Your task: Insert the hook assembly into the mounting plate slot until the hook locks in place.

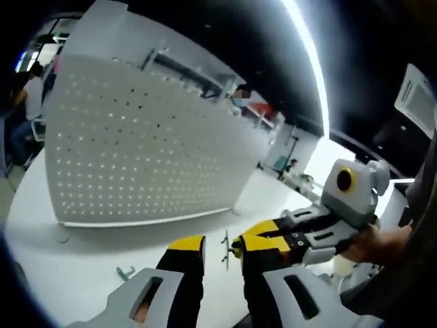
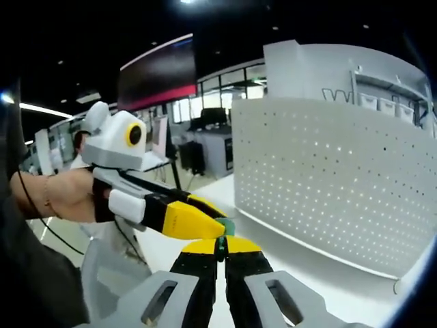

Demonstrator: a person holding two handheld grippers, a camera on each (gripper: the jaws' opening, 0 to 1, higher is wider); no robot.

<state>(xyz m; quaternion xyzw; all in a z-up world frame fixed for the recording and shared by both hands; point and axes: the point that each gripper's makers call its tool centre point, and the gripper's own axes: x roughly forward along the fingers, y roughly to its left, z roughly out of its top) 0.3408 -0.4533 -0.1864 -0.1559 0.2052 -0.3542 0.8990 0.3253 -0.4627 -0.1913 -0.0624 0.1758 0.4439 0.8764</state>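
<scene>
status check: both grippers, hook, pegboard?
Left gripper open, empty. Right gripper shut on hook, with left gripper's jaw tips touching it. Pegboard upright on table, path unobstructed. Spare hook lies on table.

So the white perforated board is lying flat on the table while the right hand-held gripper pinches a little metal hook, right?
Not quite. The left gripper view shows the white perforated board standing upright on the table, not lying flat. The rest holds: the right hand-held gripper pinches the little metal hook.

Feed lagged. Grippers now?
Left gripper: open, empty, jaws either side of the hook.
Right gripper: shut on the hook.
</scene>
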